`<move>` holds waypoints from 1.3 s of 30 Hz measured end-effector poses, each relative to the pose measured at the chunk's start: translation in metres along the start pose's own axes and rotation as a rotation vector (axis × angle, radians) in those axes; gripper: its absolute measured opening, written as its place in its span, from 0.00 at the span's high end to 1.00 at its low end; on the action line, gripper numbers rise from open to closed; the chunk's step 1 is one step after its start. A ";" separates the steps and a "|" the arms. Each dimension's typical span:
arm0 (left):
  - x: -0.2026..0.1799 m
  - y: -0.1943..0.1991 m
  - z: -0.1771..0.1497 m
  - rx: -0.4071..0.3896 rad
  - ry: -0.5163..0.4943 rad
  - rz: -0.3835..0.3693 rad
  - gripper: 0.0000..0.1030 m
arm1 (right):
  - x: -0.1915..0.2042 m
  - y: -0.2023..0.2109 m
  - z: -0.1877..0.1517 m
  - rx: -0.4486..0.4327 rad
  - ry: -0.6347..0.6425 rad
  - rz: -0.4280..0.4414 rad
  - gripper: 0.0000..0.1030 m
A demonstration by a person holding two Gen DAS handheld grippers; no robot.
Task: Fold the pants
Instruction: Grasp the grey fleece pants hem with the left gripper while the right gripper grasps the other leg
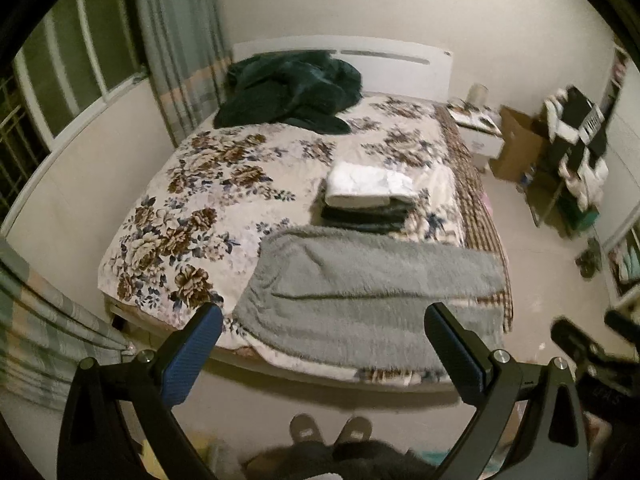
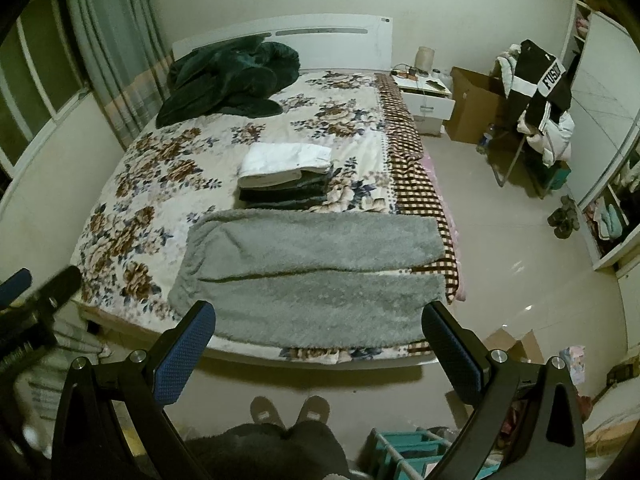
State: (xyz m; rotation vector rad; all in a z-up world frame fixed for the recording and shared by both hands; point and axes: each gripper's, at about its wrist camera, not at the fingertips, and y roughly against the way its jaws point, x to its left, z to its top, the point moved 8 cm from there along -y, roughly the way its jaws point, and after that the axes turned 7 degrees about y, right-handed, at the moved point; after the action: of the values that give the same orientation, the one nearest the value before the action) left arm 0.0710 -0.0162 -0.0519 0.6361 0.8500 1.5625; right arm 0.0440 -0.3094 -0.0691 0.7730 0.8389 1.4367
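Grey fleece pants (image 2: 312,276) lie flat on the floral bed (image 2: 160,184); left tool (image 1: 322,328) and right tool (image 2: 318,324) gape wide, empty.

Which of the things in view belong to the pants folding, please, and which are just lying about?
Belonging to the job:
grey pants, spread across the foot of the bed
folded stack, beyond the pants
left tool, open
right tool, open

Lying about:
dark blanket
nightstand
cardboard box
chair of clothes
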 end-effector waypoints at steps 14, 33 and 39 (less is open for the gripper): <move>0.043 -0.237 0.053 0.173 0.185 0.200 0.00 | -0.115 -0.230 0.064 0.122 -0.277 -0.114 0.00; 0.128 -0.682 0.048 0.547 0.684 0.275 0.03 | -0.214 -0.696 0.091 0.454 -0.605 -0.271 0.00; 0.121 -0.746 0.017 0.620 0.764 0.227 0.22 | -0.248 -0.773 0.077 0.520 -0.706 -0.285 0.00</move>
State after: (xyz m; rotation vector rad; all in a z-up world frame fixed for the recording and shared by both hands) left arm 0.5027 0.1412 -0.6522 0.5707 1.9382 1.7697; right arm 0.5155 -0.5563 -0.6869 1.3845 0.7209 0.6046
